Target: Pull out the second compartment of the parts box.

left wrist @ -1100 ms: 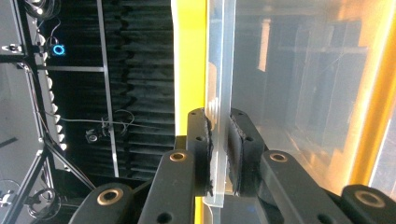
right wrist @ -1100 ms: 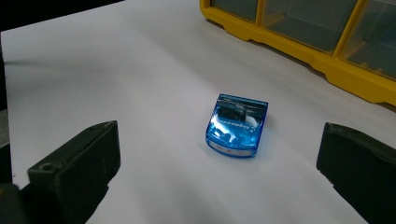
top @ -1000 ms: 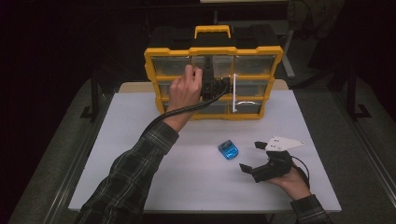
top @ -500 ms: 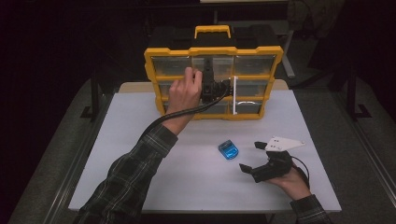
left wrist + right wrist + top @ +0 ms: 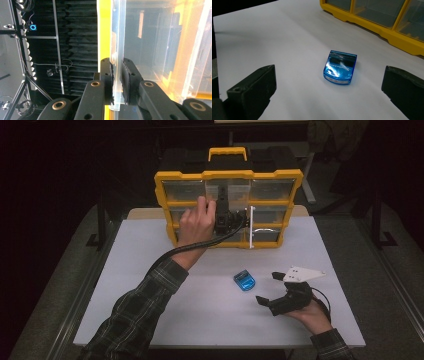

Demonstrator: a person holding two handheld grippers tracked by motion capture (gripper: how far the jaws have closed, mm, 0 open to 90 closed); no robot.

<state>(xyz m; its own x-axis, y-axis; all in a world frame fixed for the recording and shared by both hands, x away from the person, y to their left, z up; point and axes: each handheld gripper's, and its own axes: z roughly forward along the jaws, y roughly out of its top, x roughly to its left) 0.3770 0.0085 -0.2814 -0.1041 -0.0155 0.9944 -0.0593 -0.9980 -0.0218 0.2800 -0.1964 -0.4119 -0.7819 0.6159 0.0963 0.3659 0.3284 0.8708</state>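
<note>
Organizer case [image 5: 228, 207]: yellow frame with clear compartments, it stands upright at the far edge of the white table [image 5: 150, 255], the black carrying handle on top.
Clear lid of the case [image 5: 117, 50]: a thin transparent panel; in the left gripper view its edge passes straight between the two black jaws.
Left gripper [image 5: 226, 220]: raised in front of the middle of the case, held by the left hand [image 5: 196, 222]; a black cable hangs from it down along the plaid sleeve.
Left fingers [image 5: 107, 75]: clenched on the clear lid, one pad pressed on each face of the panel.
Right gripper [image 5: 272, 290]: low over the table at the near right, in the right hand [image 5: 312, 312], with the grey three-cornered plate on top.
Right fingers [image 5: 254, 87]: released, standing wide apart, nothing between the pads.
Blue box [image 5: 340, 67]: small, translucent blue, it lies flat on the table ahead of the right gripper, not touching the jaws and well apart from the case.
</note>
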